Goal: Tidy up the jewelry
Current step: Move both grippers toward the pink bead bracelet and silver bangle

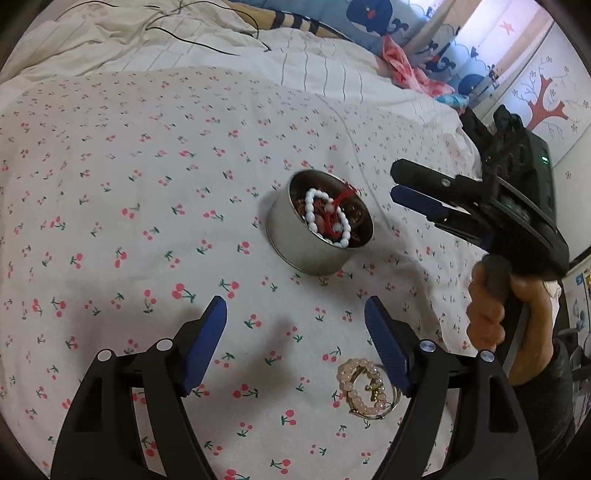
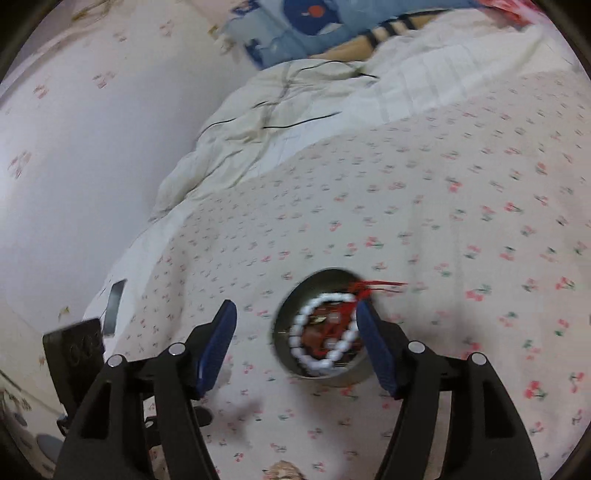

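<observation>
A round metal tin stands on the cherry-print bedsheet. In it lies a white bead bracelet with a red tassel, over other jewelry. A pink bead bracelet with a gold charm lies on the sheet beside my left gripper's right finger. My left gripper is open and empty, above the sheet in front of the tin. My right gripper is open and empty, hovering over the tin; it also shows in the left wrist view, to the right of the tin. The pink bracelet peeks in at the bottom edge.
A rumpled white duvet with black cables lies at the back of the bed. Whale-print pillows and pink cloth lie beyond. The bed's left edge and a dark device show in the right wrist view.
</observation>
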The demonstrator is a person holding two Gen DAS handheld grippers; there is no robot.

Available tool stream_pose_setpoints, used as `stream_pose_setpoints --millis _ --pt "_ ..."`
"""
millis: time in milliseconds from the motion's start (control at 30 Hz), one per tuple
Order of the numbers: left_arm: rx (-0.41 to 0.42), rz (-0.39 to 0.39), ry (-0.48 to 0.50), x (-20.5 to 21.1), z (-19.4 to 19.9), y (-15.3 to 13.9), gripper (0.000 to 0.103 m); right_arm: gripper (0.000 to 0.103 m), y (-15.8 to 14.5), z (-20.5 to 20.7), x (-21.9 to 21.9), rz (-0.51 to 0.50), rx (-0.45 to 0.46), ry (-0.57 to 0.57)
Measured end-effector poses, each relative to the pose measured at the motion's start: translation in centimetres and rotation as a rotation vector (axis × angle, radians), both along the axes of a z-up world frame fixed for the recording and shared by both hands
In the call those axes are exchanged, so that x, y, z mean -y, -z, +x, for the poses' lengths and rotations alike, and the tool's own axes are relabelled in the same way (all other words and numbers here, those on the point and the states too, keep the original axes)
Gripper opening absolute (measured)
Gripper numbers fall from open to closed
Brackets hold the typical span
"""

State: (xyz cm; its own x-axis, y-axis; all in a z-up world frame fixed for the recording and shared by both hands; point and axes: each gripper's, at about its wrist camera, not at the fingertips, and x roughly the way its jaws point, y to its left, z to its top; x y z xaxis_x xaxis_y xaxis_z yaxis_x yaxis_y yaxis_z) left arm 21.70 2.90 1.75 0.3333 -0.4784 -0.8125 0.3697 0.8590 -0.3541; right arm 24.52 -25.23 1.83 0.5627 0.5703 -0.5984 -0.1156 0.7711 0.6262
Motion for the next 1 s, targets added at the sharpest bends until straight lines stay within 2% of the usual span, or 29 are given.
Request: stream_pose_setpoints --millis 100,233,300,467,500,533,567,667,733,800,867,967,1000 --pt "-0.003 0.012 0.014 0.4 -0.2 0.3 0.074 0.065 1.9 0.6 0.7 0.064 -0.060 0.011" --pt "-0.013 0.030 0.028 0.9 -0.2 0.8 0.076 0.065 2.4 1.3 0.7 0.131 -0.052 0.025" --pt "-0.017 0.035 0.034 1.1 -0.3 0.9 0.076 0.068 2.9 1.9 0.6 0.109 -0.086 0.034" --pt "-0.014 0.027 0.023 1.0 -0.2 0.8 0.078 0.068 5.5 4.4 1.8 0.238 -0.179 0.092" --pt "-0.016 0.026 0.019 0.9 -0.1 0.8 0.078 0.067 5.9 4.7 2.0 0.269 -0.187 0.096" --pt "-0.017 0.025 0.018 0.9 -0.1 0.9 0.078 0.057 6.5 5.1 2.0 0.290 -0.193 0.098" --pt "-0.018 0.024 0.019 0.9 -0.1 0.9 0.078 0.053 6.8 5.4 2.0 0.298 -0.196 0.095" --pt "-0.015 0.031 0.027 1.1 -0.2 0.9 0.079 0.036 6.7 5.7 1.7 0.279 -0.161 0.102" --pt "-0.013 0.033 0.034 1.3 -0.4 0.9 0.079 0.032 5.7 5.3 1.6 0.248 -0.102 0.100" --pt "-0.012 0.035 0.038 1.3 -0.4 0.9 0.079 0.029 4.4 4.8 1.1 0.208 -0.048 0.080" --pt "-0.013 0.036 0.039 1.3 -0.4 0.9 0.079 0.028 3.6 4.4 0.2 0.179 -0.033 0.022" --pt "-0.019 0.039 0.037 1.3 -0.4 1.0 0.079 0.029 3.8 4.1 -2.5 0.122 -0.074 -0.105" --pt "-0.021 0.042 0.038 1.3 -0.3 1.1 0.079 0.035 4.1 3.9 -3.4 0.088 -0.096 -0.138"
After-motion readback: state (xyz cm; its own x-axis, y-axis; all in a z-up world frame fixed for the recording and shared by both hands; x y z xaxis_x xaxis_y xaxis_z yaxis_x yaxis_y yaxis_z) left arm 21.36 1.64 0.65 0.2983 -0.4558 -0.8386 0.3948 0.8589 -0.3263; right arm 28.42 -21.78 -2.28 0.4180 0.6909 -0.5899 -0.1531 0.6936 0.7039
